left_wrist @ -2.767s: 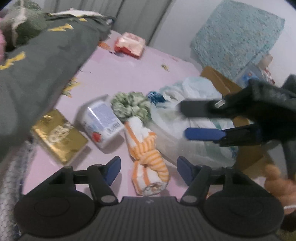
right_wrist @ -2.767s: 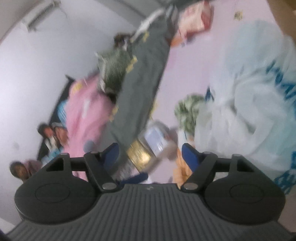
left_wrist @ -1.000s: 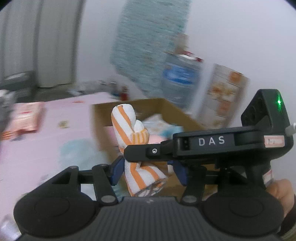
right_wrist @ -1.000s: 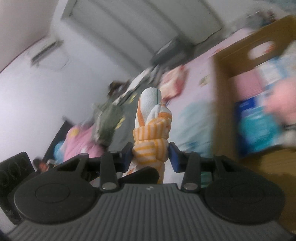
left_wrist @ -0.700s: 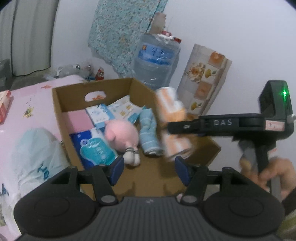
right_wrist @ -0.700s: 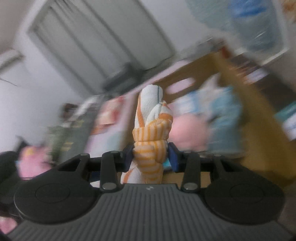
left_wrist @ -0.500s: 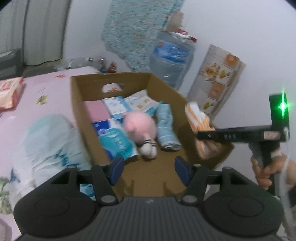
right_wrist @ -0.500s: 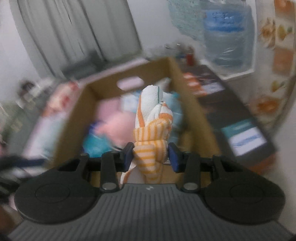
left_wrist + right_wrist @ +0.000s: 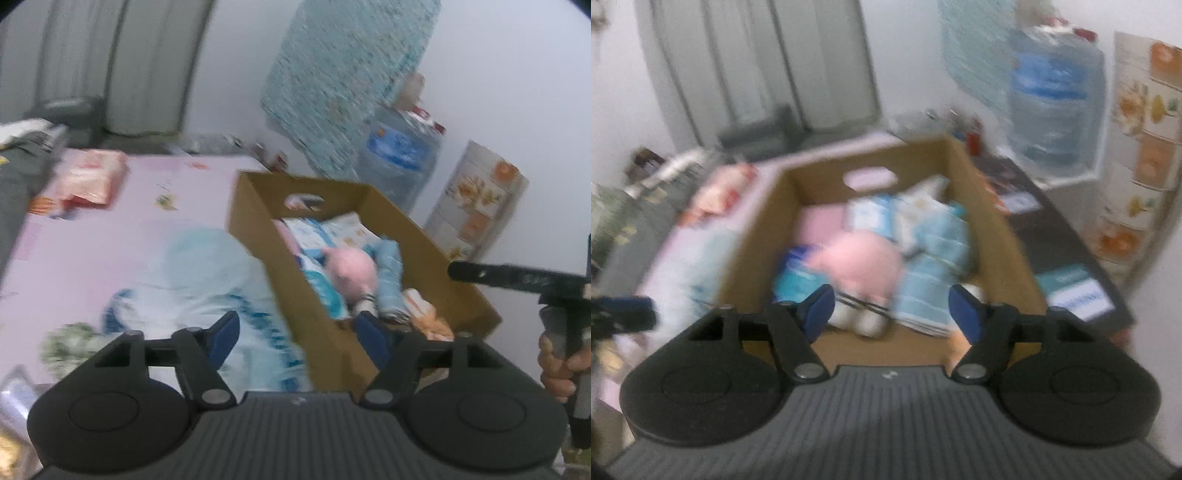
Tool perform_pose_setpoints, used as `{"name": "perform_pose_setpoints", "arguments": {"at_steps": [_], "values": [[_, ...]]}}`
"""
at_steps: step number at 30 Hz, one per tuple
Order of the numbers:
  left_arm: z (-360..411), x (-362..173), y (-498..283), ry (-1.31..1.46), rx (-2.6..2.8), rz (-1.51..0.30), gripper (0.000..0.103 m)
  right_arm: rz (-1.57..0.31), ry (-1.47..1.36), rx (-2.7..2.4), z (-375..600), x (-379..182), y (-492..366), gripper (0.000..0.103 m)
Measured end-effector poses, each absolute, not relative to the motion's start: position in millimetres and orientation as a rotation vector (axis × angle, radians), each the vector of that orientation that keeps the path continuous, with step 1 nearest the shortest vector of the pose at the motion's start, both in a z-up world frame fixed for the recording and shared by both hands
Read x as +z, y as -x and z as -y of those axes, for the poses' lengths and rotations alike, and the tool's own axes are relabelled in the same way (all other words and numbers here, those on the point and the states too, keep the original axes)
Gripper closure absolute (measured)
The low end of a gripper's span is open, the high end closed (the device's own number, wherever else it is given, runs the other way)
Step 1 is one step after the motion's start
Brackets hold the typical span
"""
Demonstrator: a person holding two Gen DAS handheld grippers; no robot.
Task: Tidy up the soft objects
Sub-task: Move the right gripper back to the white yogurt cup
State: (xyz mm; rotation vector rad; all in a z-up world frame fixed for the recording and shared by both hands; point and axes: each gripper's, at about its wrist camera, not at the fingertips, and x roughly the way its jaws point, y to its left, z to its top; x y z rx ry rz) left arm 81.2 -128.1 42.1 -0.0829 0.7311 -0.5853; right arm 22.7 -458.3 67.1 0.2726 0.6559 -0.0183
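Stock as we find it. Cardboard box (image 9: 993, 221): holds our pink plush (image 9: 864, 264) at centre, a light-blue rolled towel (image 9: 925, 291) at its 3 o'clock, pale packets (image 9: 886, 214) toward 12, and the orange-striped towel (image 9: 424, 314) lying in the near corner, at 5 o'clock in the left wrist view.

Right gripper (image 9: 892, 308): fingers spread wide, nothing between them, poised over the box's near edge. Left gripper (image 9: 299, 332): likewise wide and empty.

Outstanding, in our judgement: on the pink bedsheet (image 9: 110, 221), a green scrunchie (image 9: 64, 347) at 9 o'clock and a crumpled plastic bag (image 9: 192, 288) beside the box. A red-and-white packet (image 9: 88, 181) sits at 10 o'clock; whether it counts as soft we cannot tell.
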Motion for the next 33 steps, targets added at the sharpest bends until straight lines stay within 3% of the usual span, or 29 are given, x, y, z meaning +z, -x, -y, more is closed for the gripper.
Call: {"name": "perform_pose_setpoints", "arguments": {"at_steps": [9, 16, 26, 33], "values": [[29.0, 32.8, -53.8, 0.107, -0.273, -0.710, 0.027, -0.600, -0.324, 0.392, 342.3, 79.5, -68.4, 0.024], [-38.6, 4.7, -34.3, 0.151, -0.036, -0.757, 0.029, -0.731, -0.318, 0.653, 244.5, 65.0, -117.9, 0.024], [-75.9, -31.2, -43.8, 0.209, 0.097, -0.876, 0.035, -1.118, -0.350, 0.939, 107.6, 5.9, -181.9, 0.025], [-75.0, -33.1, -46.8, 0.225, 0.020, -0.851, 0.037, -1.099, -0.265, 0.827, 84.0, -9.5, -201.8, 0.026]]}}
